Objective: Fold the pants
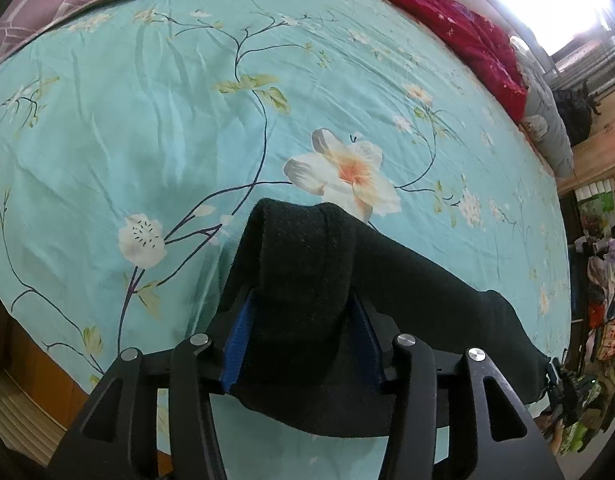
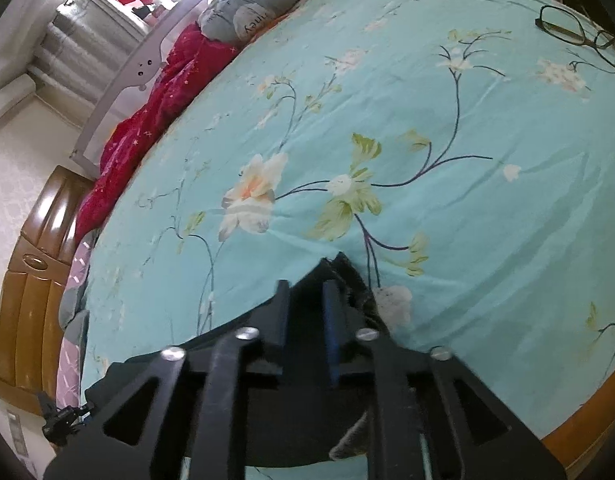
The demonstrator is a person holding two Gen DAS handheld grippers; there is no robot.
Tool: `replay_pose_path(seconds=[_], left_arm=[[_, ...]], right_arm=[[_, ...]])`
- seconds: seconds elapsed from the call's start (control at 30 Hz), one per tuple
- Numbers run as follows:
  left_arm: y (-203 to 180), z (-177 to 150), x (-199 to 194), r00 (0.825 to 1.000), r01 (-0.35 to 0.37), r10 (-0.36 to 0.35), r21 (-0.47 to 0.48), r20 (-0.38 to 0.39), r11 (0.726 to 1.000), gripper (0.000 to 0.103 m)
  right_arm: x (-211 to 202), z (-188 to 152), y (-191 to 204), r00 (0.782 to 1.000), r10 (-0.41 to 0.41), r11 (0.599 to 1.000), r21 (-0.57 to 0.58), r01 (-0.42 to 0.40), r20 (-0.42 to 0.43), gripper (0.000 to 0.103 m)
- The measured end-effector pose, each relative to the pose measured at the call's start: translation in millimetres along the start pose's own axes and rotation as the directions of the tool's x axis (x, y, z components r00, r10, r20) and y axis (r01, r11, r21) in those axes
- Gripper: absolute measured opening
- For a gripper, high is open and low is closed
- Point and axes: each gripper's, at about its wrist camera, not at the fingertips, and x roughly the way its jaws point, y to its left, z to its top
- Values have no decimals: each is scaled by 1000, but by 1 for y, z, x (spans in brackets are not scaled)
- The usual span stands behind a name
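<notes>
Pants point(image 1: 307, 280) up off the bedsheet point(image 1: 147, 120) — we've got L gripper point(image 1: 303, 320) and R gripper point(image 2: 307, 320) both clamped on black cloth (mid-carry, we reckon). Next: lay flat, fold over.

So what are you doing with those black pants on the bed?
A person is folding the black pants using two hand-held tongs. The left tongs are clamped on a thick bunch of the fabric, and the right tongs pinch another part. The pants hang between them above the flowered turquoise bedsheet.
</notes>
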Motion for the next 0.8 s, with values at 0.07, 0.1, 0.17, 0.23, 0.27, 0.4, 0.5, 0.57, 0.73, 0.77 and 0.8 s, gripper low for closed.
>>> replay_pose_path(seconds=[0.07,0.1,0.17,0.23,0.27,0.4,0.5,0.57,0.73,0.77,0.8], left_arm=[[0,1,-1,1000,6,-6,-4,2,1000,54],[0,1,-2,1000,9,-9,-7,6,1000,58],[1,0,-6,1000,15,-14,-9,23,1000,63],[2,-1,-13,998,16,-16,-6,55,1000,72],[3,-1,-14,998,10,-9,-9,66,1000,74],[10,-2,1,1000,25,-24,-41,12,999,63],[1,-3,2,999,-28,28,-3,19,1000,52],[-1,-4,-1,998,-39,38,9,48,999,52],[4,-4,14,996,-82,82,-12,22,997,56],[4,-5,11,997,-76,76,-10,28,997,56],[5,-5,7,997,-68,68,-2,31,998,56]], right_arm=[[-5,1,1,1000,17,1000,5,-17,16,55],[-8,2,2,999,9,1000,6,-9,30,63],[-15,5,1,998,7,1000,13,-8,65,64],[-19,8,-2,997,12,1000,24,-14,79,64],[-17,10,-3,997,-4,1000,16,3,71,64],[3,0,14,996,-90,984,-156,88,-7,44],[16,-11,43,977,-212,916,-351,193,-17,8],[2,-8,54,985,-168,915,-368,167,28,8],[22,0,26,955,-297,907,-318,275,-22,8],[19,0,26,956,-293,909,-310,277,-6,10],[10,0,31,956,-291,912,-293,286,29,10]])
